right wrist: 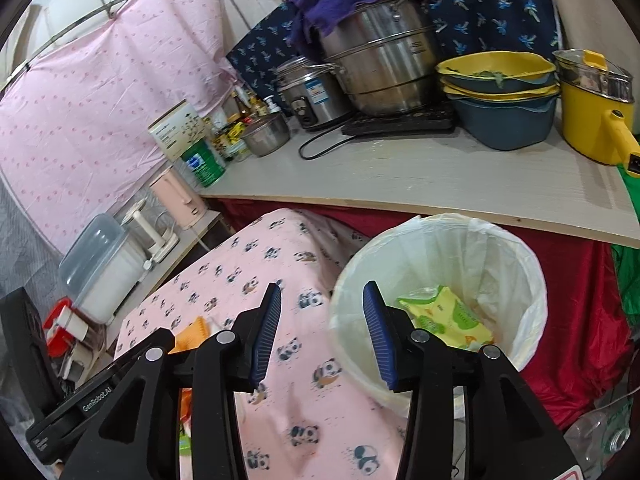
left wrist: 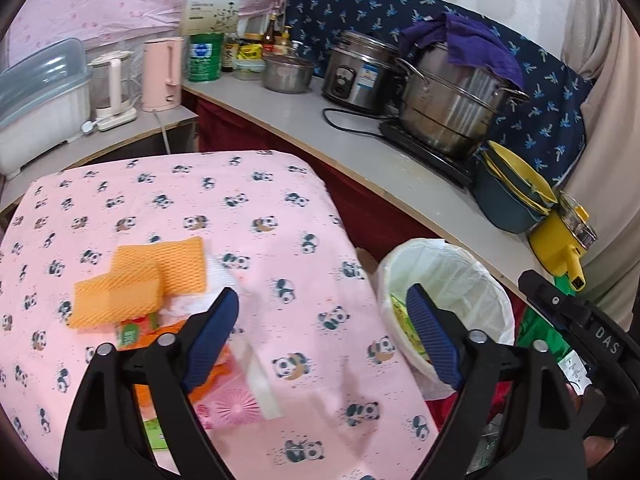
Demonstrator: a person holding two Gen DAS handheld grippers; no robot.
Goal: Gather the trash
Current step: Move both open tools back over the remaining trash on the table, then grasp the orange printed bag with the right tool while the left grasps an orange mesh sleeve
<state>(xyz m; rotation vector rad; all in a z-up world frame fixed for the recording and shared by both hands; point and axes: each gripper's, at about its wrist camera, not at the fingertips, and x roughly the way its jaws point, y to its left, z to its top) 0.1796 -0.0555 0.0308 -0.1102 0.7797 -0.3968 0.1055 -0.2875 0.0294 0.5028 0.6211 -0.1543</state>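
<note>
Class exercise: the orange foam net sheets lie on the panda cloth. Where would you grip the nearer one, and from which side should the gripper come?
Grip the orange foam net sheet by its near edge, which lies over other wrappers, not flat on the cloth. The open left gripper should probably come down from above, one finger sliding under that edge. Thin and soft, it suits a pinch at the rim.

A pale wooden counter [right wrist: 420, 176] runs along a wall hung with navy leaf-print fabric [left wrist: 532, 120] and a pink dotted curtain [right wrist: 100, 92]. On it stand a tall steel stockpot [left wrist: 452, 104] under a purple towel [left wrist: 468, 40], and a pink kettle [left wrist: 162, 74]. A red cloth [right wrist: 576, 320] hangs below the counter.
</note>
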